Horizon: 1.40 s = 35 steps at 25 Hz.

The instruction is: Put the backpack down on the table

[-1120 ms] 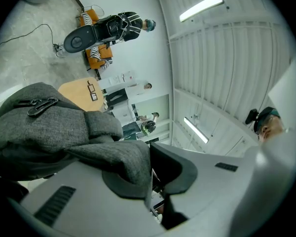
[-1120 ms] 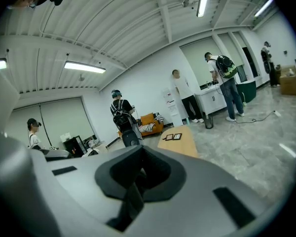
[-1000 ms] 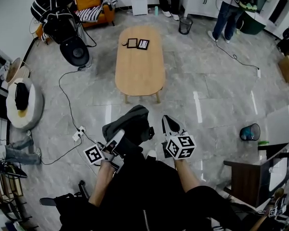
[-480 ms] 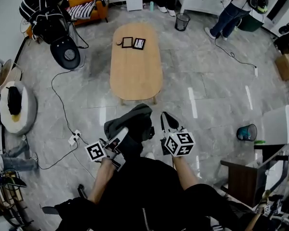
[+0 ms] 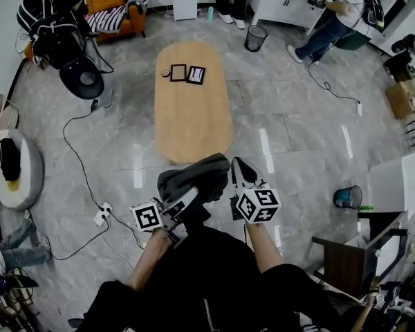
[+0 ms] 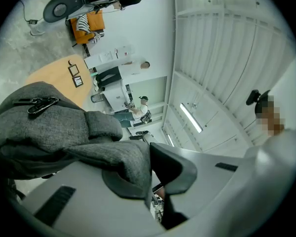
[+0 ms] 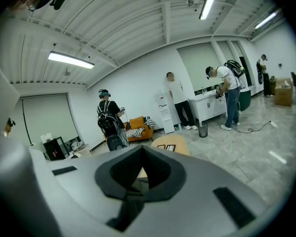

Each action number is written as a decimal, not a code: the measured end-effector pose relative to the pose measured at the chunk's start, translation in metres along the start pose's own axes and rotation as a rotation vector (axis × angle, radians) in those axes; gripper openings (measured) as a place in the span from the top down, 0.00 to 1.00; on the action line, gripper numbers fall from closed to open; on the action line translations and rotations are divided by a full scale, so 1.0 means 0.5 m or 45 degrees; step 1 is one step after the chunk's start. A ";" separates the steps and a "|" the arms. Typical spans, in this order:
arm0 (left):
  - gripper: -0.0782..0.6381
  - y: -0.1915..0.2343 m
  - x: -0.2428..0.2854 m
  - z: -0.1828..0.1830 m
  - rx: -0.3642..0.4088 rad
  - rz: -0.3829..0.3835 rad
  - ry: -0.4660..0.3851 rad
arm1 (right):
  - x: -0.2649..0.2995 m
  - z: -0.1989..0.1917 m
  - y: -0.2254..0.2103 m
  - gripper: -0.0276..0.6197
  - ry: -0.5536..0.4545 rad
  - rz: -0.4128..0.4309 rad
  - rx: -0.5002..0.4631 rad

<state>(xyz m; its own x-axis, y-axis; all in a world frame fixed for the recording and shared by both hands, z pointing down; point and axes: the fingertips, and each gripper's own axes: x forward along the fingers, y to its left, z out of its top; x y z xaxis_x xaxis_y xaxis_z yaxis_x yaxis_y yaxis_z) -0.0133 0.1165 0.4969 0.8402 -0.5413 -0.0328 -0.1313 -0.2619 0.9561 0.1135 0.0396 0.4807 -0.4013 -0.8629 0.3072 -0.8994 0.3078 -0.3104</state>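
The left gripper (image 6: 150,167) has its fingers (image 6: 89,201) closed down to a narrow gap, pinching a fold of the grey backpack (image 6: 54,127) between the pads. In the left gripper view the woven fabric bulges out of the grip and spreads away to the left, with a dark zip pull lying on top of it. In the head view the left gripper (image 5: 189,200) holds the backpack (image 5: 194,178) up in front of the person, off the floor. The bag's far edge sits at the near end of the oval wooden counter (image 5: 194,116), and the bag is not resting on it.

The right gripper (image 7: 140,179) has its fingers (image 7: 212,191) brought together with nothing between them; only the counter (image 7: 180,143) and the room show through the notch in the pads. In the head view the right gripper (image 5: 241,175) sits just beside the backpack on its right; whether they touch cannot be told.

At the counter's far end lie two dark-framed flat items (image 5: 187,74) side by side, with a small round thing (image 5: 165,73) just left of them.

A black mesh bin (image 5: 255,37) stands on the floor beyond the counter, and a teal bin (image 5: 344,197) stands to the right near a dark wooden desk (image 5: 346,251). What is inside either bin cannot be made out.
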 end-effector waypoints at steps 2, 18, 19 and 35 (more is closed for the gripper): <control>0.83 0.009 0.014 0.033 0.033 -0.012 0.038 | 0.020 0.007 -0.002 0.94 -0.004 -0.027 0.000; 0.83 0.018 0.127 0.220 0.081 -0.086 0.107 | 0.077 0.034 -0.071 0.94 -0.011 -0.161 0.058; 0.83 0.022 0.133 0.230 0.066 -0.084 0.093 | 0.088 0.033 -0.076 0.94 -0.006 -0.153 0.063; 0.83 0.040 0.260 0.319 0.049 -0.008 0.060 | 0.296 0.140 -0.192 0.94 0.009 -0.012 0.096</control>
<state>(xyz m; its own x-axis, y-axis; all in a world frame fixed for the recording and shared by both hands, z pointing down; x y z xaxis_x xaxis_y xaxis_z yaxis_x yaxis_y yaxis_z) 0.0093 -0.0864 0.4653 0.8647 -0.5018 -0.0240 -0.1457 -0.2961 0.9440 0.1528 -0.1457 0.4927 -0.3943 -0.8627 0.3168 -0.8877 0.2684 -0.3741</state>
